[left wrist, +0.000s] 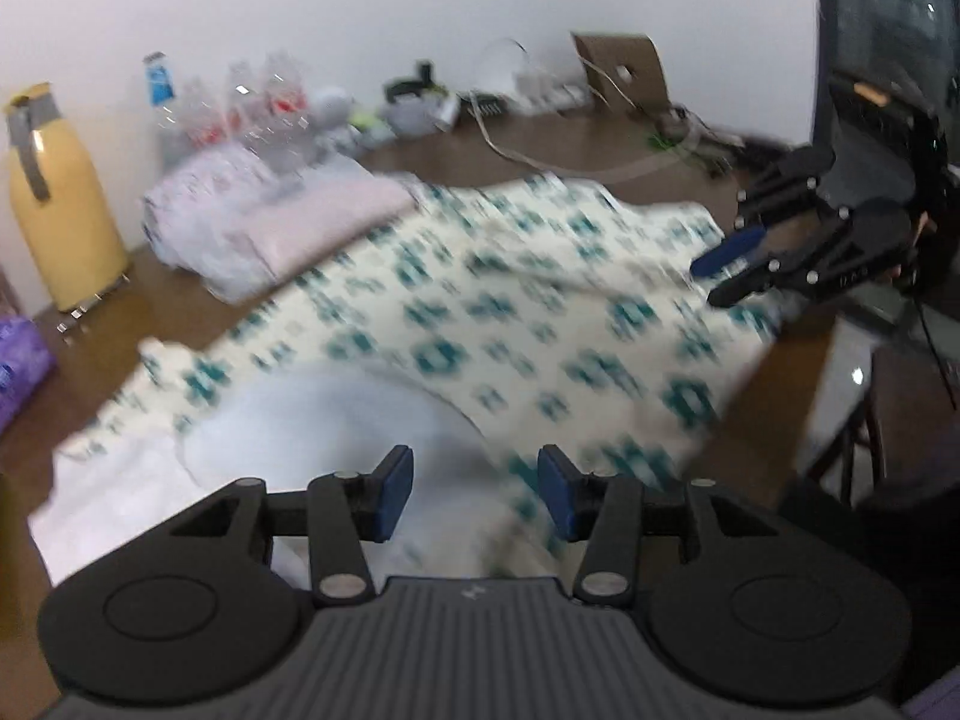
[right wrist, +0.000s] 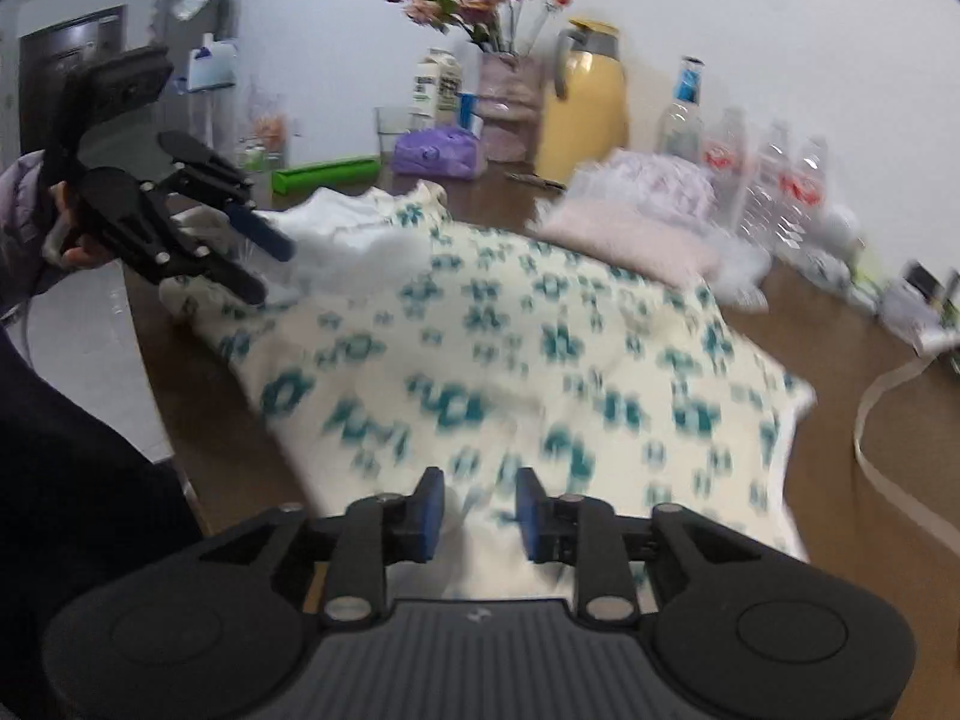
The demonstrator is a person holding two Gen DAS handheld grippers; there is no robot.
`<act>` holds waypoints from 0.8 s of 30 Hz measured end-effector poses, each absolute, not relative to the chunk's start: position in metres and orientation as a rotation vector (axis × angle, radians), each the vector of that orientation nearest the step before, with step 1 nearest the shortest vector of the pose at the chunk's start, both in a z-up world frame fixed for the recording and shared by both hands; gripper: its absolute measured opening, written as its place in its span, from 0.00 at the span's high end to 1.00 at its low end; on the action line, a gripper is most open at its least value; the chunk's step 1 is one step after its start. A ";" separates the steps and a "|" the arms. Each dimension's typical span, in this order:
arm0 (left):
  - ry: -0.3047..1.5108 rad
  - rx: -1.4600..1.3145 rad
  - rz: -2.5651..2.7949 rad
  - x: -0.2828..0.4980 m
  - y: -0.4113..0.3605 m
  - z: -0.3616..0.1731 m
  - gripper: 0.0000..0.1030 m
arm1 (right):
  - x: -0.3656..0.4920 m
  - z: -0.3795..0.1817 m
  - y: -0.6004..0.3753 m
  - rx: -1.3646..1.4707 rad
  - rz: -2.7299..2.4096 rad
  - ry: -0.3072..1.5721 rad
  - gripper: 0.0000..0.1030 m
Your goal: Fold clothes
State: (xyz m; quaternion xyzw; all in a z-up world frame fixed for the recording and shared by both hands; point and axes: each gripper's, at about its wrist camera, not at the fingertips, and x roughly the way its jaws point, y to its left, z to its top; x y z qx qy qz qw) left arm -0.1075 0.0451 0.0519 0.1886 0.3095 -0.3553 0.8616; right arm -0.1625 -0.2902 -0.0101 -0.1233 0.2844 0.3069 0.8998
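Clothes lie on a brown table (left wrist: 540, 138). One big cream cloth with teal flowers (left wrist: 480, 300) is spread flat across the middle, and both pictures are smeared, so its flowers look like blots and its edges are hard to follow. A white part of it sits under the left gripper (left wrist: 474, 489), and it is hard to tell if that is a lining or another cloth.

At the far left of the left wrist view, one purple packet (left wrist: 18, 360) is cut off by the picture edge. Next comes one yellow jug (left wrist: 63, 210) with a grey handle. Then one folded pile (left wrist: 270, 222) of pink and white clothes lies just beside the flowered cloth; how many pieces are in it cannot be counted. Behind it stand about four clear bottles (left wrist: 240, 108), too blurry to count for sure. More small things along the wall are too fuzzy to name. One brown cardboard piece (left wrist: 624, 69) leans there.

The left gripper has its two blue pads apart, with nothing pinched between them. At the right, the right gripper (left wrist: 714, 282) hangs over the cloth's edge; the right wrist view shows its two pads with a gap and cloth below, not squeezed.

In that view, one vase of pink flowers (right wrist: 480, 12) stands at the back.
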 end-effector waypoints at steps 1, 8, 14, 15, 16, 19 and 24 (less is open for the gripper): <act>0.665 0.387 -0.746 -0.112 0.045 0.047 0.58 | -0.167 -0.014 -0.293 -0.191 0.607 0.582 0.77; 0.690 0.312 -0.678 -0.128 0.061 0.037 0.65 | -0.194 -0.019 -0.279 -0.146 0.621 0.559 0.99; 0.716 0.313 -0.692 -0.135 0.077 0.049 0.69 | -0.190 0.014 -0.282 -0.146 0.629 0.530 0.85; 0.689 0.309 -0.688 -0.130 0.075 0.062 0.69 | -0.183 0.022 -0.281 -0.148 0.603 0.507 0.79; 0.661 0.306 -0.684 -0.126 0.073 0.075 0.68 | -0.169 0.029 -0.275 -0.170 0.553 0.495 0.68; 0.602 0.295 -0.673 -0.096 0.048 0.112 0.64 | -0.122 0.034 -0.253 -0.305 0.478 0.493 0.68; 0.797 0.214 -0.744 -0.015 -0.034 0.103 0.62 | -0.033 0.042 -0.257 -0.188 0.457 0.616 0.79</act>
